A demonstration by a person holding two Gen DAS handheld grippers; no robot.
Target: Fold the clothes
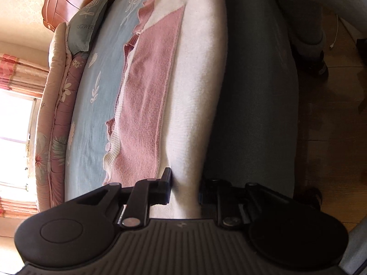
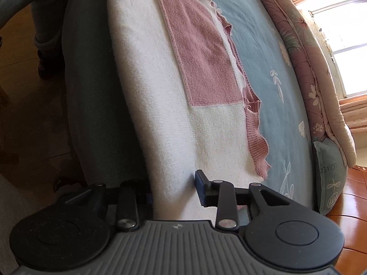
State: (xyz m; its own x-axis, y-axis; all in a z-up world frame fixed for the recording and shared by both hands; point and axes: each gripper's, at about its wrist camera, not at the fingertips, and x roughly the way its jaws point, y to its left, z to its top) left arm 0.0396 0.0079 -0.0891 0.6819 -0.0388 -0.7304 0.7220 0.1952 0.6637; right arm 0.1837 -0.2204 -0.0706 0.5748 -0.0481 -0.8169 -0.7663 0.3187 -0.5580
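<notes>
Sweater [image 1: 195,87], cream with pink panel, lies folded along the near edge of the bed [image 1: 96,105]. I see my left tool [image 1: 184,190] and right tool [image 2: 173,188] both released, fingers straddling the cream fold without pinching.
</notes>
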